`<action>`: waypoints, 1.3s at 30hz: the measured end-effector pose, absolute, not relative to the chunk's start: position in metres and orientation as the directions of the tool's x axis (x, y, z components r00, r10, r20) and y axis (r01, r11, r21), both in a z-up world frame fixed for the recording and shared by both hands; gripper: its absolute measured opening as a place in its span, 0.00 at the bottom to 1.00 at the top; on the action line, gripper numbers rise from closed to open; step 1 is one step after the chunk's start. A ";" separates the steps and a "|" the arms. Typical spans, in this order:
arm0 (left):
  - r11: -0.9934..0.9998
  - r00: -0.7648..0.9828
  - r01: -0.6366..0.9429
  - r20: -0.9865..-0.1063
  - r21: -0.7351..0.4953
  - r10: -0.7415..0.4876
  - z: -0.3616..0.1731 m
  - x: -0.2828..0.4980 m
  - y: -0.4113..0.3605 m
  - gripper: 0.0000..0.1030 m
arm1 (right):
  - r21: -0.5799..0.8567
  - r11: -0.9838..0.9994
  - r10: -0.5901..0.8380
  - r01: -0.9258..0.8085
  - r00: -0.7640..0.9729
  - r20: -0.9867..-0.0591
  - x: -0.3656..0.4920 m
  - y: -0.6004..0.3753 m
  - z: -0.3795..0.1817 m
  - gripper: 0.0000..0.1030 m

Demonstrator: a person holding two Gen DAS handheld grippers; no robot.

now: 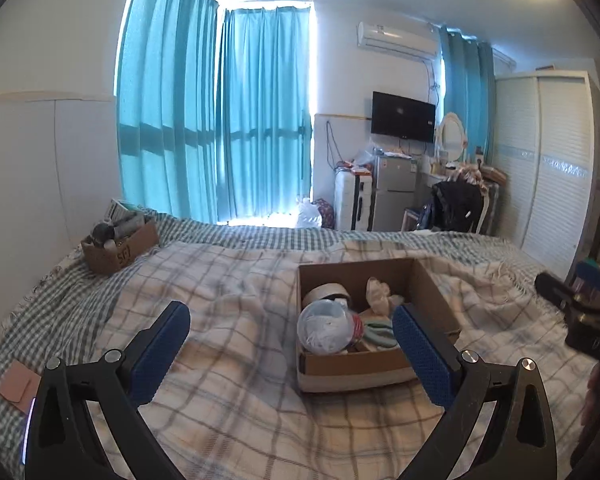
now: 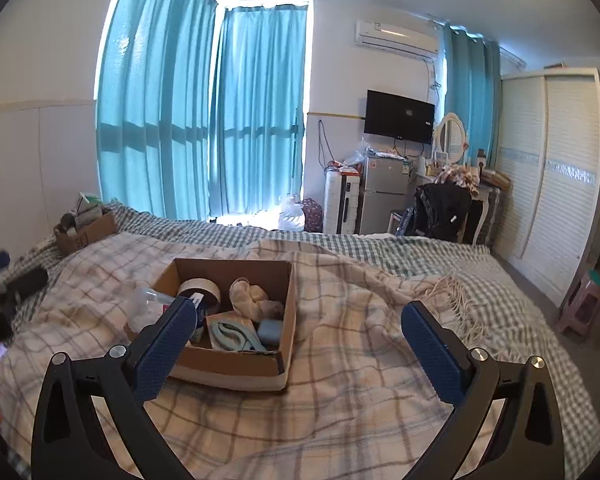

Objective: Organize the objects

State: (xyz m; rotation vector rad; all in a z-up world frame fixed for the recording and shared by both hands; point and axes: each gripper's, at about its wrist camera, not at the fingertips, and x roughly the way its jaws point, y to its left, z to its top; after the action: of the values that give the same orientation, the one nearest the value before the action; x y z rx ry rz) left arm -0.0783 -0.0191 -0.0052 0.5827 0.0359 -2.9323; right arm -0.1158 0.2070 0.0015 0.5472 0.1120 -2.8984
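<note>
On the bed (image 1: 236,272) sits your box (image 2: 236,364) of oddments. Left of it, your left gripper (image 1: 290,346) gapes wide, empty. Right of it, your right gripper (image 2: 300,340) does likewise.

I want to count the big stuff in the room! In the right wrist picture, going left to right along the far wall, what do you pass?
Curtains → suitcase → fridge → TV → mirror → wardrobe.
</note>
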 end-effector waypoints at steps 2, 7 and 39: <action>-0.990 -0.917 0.141 -0.372 0.032 -0.143 -0.009 -0.078 -0.013 1.00 | -0.027 -0.984 -0.154 0.175 -0.920 -0.360 -0.116 0.209 0.001 1.00; -0.993 -0.914 0.116 -0.388 0.033 -0.120 -0.018 -0.077 -0.004 1.00 | -0.069 -0.982 -0.141 0.177 -0.923 -0.357 -0.115 0.208 0.001 1.00; -0.992 -0.901 0.127 -0.420 -0.006 -0.113 -0.021 -0.079 -0.006 1.00 | -0.074 -0.970 -0.187 0.233 -0.900 -0.393 -0.111 0.194 -0.005 1.00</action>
State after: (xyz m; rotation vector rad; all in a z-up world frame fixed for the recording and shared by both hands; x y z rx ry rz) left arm -0.0793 -0.0057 -0.0205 0.6481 0.0501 -2.9477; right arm -0.1113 0.1937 -0.0050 0.5753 0.1750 -2.8630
